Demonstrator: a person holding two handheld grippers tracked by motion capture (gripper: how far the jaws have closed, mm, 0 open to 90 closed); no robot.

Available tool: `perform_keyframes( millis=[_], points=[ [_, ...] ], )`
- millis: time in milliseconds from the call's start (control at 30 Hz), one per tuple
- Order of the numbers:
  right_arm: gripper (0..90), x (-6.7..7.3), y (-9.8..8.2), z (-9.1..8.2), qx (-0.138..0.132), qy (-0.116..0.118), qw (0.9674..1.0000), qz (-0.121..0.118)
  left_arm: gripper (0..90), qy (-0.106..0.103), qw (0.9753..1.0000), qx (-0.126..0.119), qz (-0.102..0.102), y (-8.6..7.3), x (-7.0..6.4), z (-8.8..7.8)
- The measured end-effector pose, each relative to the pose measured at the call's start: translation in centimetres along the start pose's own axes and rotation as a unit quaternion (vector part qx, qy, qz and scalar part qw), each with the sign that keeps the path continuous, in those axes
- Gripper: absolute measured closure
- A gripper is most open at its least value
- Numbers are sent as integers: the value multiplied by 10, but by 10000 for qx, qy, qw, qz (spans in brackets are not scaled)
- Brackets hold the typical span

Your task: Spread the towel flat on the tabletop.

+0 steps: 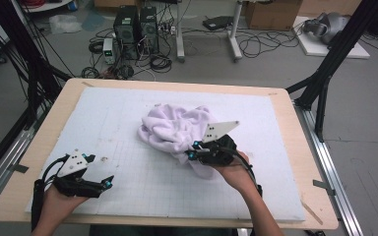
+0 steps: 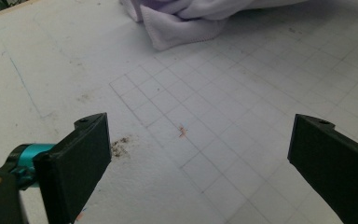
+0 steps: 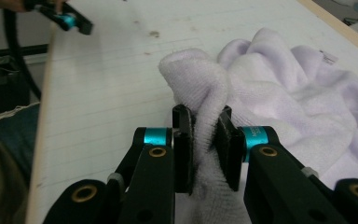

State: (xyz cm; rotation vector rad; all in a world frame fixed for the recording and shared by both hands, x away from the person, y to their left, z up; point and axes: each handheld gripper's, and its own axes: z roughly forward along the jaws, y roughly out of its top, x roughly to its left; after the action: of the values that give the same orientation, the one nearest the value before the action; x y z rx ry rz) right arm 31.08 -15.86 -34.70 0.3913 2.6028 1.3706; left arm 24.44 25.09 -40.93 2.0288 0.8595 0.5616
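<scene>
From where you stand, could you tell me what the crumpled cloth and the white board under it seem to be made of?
The cloth looks like soft terry or fleece, pale lilac-white: fuzzy looped pile, limp folds, a stitched hem. The right gripper pinches a fold that bunches easily. The board seems a matte foam or paper-faced sheet, with a faint printed grid and scuff stains; its core is not visible.

Left tool [image 2: 200, 154] agape, right tool [image 3: 204, 149] clamped

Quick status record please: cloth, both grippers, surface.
cloth: crumpled pale lilac terry towel, bunched near the mat's middle
right gripper: shut on a fold of the towel's near edge
left gripper: open, nothing between its jaws, apart from the towel
surface: white gridded mat on a light wooden table
</scene>
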Motion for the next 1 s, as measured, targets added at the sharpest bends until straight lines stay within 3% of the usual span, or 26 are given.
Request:
perform_keyframes(
  millis=[133,167,200,267,333,433,500,533,567,733,800,867,1000],
  points=[
    [799,27,-8,-10,-50,256,9997,-9,63,-22,10000,1,3,1,-1,1],
    [799,27,-8,-10,-50,256,9997,-9,63,-25,10000,1,6,1,-1,0],
    [797,36,-16,-8,-33,392,9992,19,63,-24,10000,-5,1,1,-1,0],
    [792,38,-21,-6,27,460,9989,39,64,-53,10000,-10,-3,1,-1,1],
    [702,40,-31,0,186,508,9985,65,65,-80,10000,-12,15,3,-3,3],
    [591,35,-39,-4,-2,559,9979,330,86,-149,9999,-22,44,5,-4,5],
    [557,30,-41,-11,-187,456,9978,443,102,-204,9998,-34,50,7,-4,7],
    [530,23,-43,-17,-237,215,9984,461,126,-241,9997,-34,57,9,-4,9],
    [530,23,-43,-17,-237,215,9984,461,126,-274,9996,-46,56,10,-4,10],
    [512,8,-55,-13,-28,-150,9983,556,212,-475,9987,-60,193,21,-8,20],
    [508,3,-61,-8,23,-132,9979,639,261,-565,9980,-33,264,25,-10,27],
    [500,-3,-67,2,318,-189,9974,626,316,-647,9974,50,326,30,-10,37],
    [502,-6,-70,9,517,-227,9968,574,373,-854,9952,198,430,43,-11,62]
  ],
)
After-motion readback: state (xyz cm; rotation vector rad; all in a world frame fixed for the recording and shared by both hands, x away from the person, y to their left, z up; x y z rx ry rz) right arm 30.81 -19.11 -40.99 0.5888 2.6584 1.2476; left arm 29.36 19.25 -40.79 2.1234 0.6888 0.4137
